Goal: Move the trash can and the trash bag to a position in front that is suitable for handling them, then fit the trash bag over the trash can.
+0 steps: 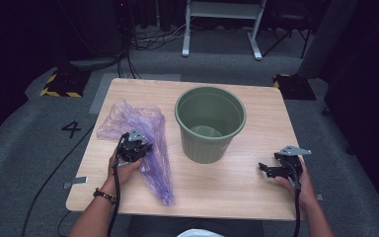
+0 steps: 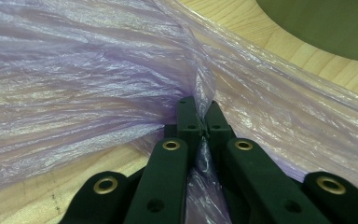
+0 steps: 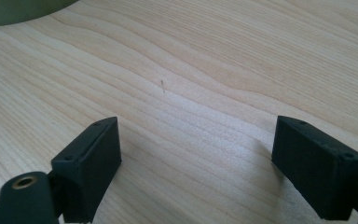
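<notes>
A thin purple plastic bag (image 1: 145, 143) lies crumpled on the left half of the wooden table (image 1: 227, 187). My left gripper (image 1: 137, 146) rests on its middle, and in the left gripper view the two jaws are pressed together with a fold of the purple plastic bag (image 2: 98, 70) pinched between them at the left gripper (image 2: 200, 108). A green plastic bucket (image 1: 210, 123) stands upright and empty at the table's centre. Near the right front edge my right gripper (image 1: 265, 169) lies low over bare wood; its jaws stand wide apart around the right gripper (image 3: 196, 140) with nothing between them.
Beyond the table lie grey carpet, cables and a white metal frame (image 1: 222, 24). Yellow-black striped bases (image 1: 61, 86) sit by the far corners. The bucket's green wall (image 2: 326, 23) lies just past the bag in the left gripper view.
</notes>
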### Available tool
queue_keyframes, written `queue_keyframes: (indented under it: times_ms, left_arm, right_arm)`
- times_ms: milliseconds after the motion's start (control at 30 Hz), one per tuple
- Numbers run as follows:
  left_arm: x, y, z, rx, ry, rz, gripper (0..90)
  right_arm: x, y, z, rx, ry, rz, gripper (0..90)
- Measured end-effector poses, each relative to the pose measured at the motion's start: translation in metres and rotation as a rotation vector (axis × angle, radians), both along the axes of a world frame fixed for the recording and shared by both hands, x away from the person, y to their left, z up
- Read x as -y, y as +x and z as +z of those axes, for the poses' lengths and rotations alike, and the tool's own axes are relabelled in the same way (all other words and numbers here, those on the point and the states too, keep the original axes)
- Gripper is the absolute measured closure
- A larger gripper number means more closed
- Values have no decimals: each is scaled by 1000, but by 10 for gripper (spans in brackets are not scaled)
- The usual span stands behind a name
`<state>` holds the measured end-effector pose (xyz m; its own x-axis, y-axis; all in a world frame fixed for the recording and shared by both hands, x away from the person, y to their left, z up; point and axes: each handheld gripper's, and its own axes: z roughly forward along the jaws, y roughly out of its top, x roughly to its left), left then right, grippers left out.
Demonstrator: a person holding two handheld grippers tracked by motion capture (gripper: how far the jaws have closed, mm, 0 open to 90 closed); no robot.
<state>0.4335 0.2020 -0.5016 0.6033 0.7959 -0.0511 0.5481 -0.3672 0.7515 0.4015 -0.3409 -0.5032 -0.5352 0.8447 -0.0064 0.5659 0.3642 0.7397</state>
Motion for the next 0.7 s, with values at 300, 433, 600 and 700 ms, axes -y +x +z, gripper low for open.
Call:
queue_keyframes:
  times_ms: [300,433,600,700]
  left_arm:
    - [2,0,5,36,-9,-16,893]
    - [-1,-1,10,65,-30,-9,894]
    - [-5,-4,22,102,-92,-1,895]
    - [-7,-5,30,128,-117,7,895]
  right_arm:
    - [0,0,0,0,-1,0,153]
    - [0,0,0,0,-1,-2,152]
    - [0,0,0,-1,0,-3,152]
    - [0,1,0,-2,2,-3,152]
